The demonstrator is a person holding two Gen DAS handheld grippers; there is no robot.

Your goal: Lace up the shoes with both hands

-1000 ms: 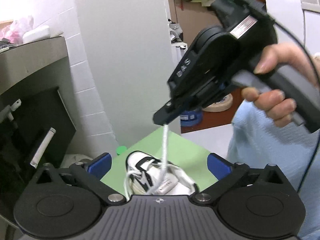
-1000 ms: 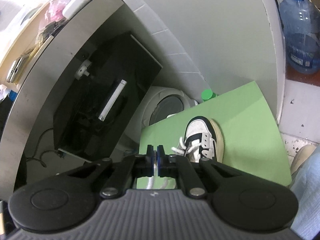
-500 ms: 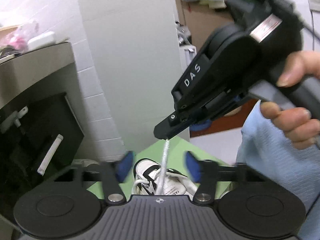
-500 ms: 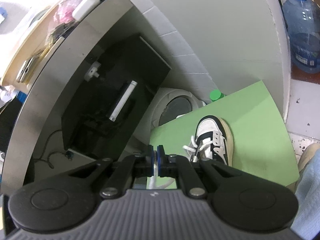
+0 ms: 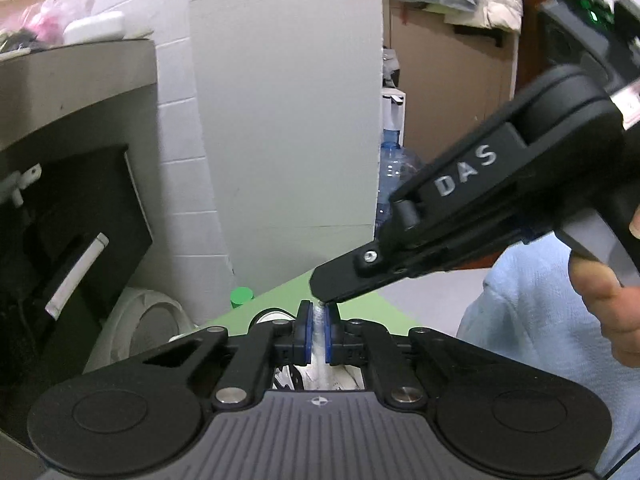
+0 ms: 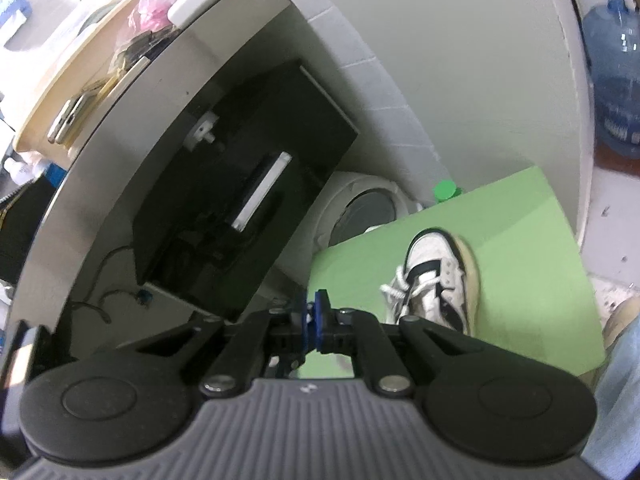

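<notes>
Left wrist view: the left claw (image 5: 318,330) has just closed on the white lace (image 5: 319,322), blue pads pinching it directly under the right claw's (image 5: 325,300) tip.

Right wrist view: the right claw (image 6: 312,320) is closed; the shoe (image 6: 438,276) lies on the green mat (image 6: 520,240), laces loose.

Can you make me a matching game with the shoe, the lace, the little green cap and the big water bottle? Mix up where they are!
Things:
1. shoe
2. lace
3. green cap
4. water bottle

Places:
A. pinched between blue pads
B. far right, past the wall's edge
C. lying on the green mat
D. by the mat's far edge, near the wall

Pairs: 1-C, 2-A, 3-D, 4-B
</notes>
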